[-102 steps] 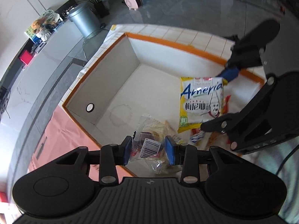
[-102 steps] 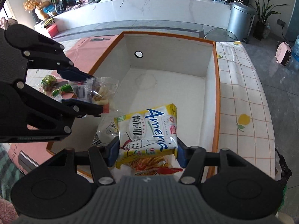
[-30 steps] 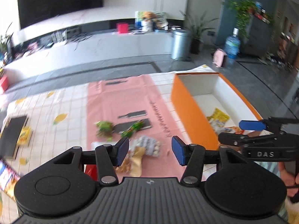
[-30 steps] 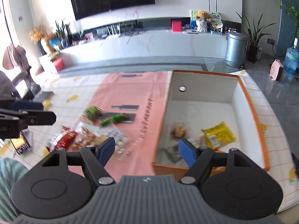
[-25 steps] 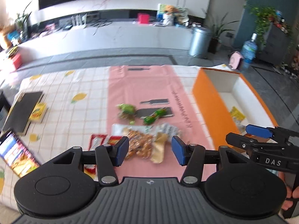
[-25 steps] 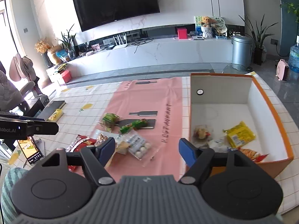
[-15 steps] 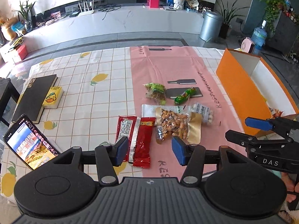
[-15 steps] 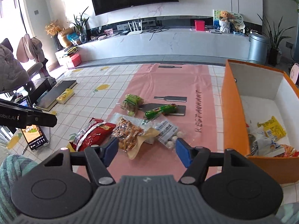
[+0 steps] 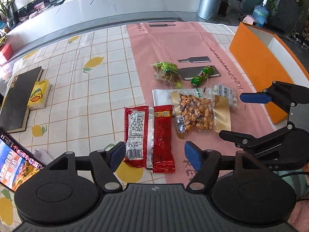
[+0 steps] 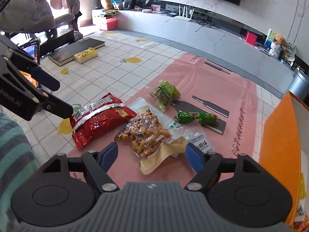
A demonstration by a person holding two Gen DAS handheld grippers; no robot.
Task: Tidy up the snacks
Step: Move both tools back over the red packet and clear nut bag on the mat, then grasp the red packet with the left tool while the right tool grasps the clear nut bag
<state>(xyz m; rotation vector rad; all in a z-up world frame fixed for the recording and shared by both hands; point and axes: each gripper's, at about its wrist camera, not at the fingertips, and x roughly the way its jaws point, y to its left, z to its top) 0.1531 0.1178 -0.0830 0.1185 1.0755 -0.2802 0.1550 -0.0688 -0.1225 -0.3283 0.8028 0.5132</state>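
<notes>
Several snack packs lie on the pink mat point(image 9: 173, 36). My left gripper point(image 9: 154, 155) is open and empty, its jaws either side of the near end of a red packet point(image 9: 149, 133). My right gripper point(image 10: 151, 153) is open and empty, just above a clear bag of golden-brown snacks point(image 10: 145, 133), which also shows in the left wrist view point(image 9: 195, 113). Beyond lie a green sausage stick point(image 10: 197, 117), a green packet point(image 10: 166, 93) and a clear pack of white balls point(image 9: 225, 94). The orange box point(image 9: 255, 65) stands at the right.
A black book point(image 9: 17, 96) and a yellow tissue pack point(image 9: 38, 96) lie at the table's left. A phone point(image 9: 16, 164) with a lit screen sits at the near left edge. The orange box wall point(image 10: 278, 143) is close to my right gripper.
Both grippers let go of their snacks in the box, then pulled out and swung left. They have come down over the packs on the mat, open and empty.
</notes>
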